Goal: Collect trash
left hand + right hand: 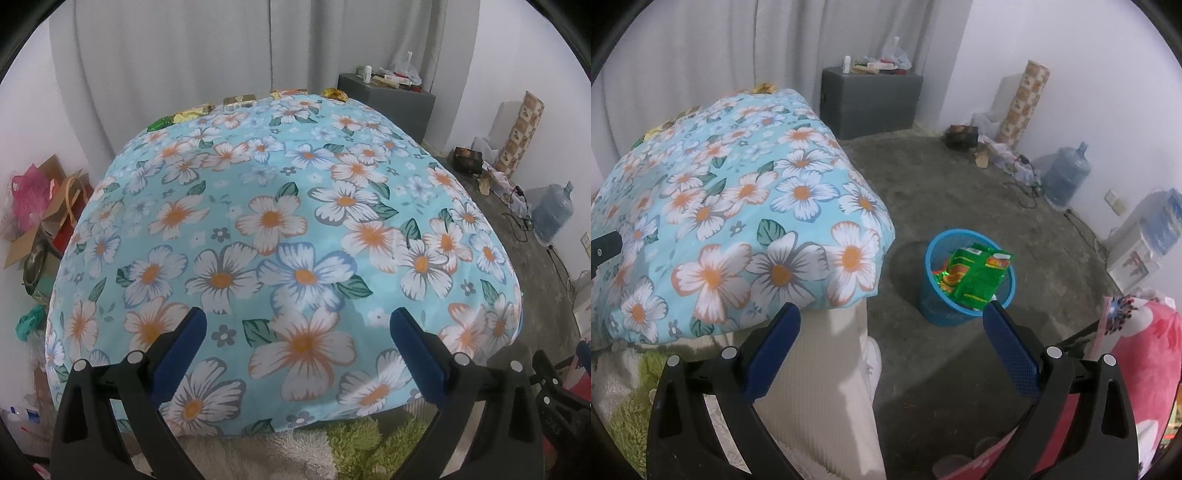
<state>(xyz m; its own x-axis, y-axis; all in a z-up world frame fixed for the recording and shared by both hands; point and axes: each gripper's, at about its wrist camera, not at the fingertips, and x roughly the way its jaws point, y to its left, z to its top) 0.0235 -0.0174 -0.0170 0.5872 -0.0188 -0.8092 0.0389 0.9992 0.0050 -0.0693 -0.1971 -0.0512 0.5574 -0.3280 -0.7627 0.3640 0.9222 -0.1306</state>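
Left gripper (297,328) spread wide, empty, level over bed (258,206) near edge. Right gripper (892,325) spread, empty, above floor w/ green wrapper (975,277) in blue bin (932,295). More wrappers (192,112) along bed's far edge.

Left gripper (297,332): black plastic arms, silver round screws, flat blue pads (184,347). Right gripper (892,326) matches, its blue pads (1010,352) finely mesh-textured.

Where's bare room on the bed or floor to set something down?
The flowered bedspread is bare across its near and middle part. Its far edge is crowded with wrappers and a box. The floor is bare between bed, grey cabinet and blue bin.
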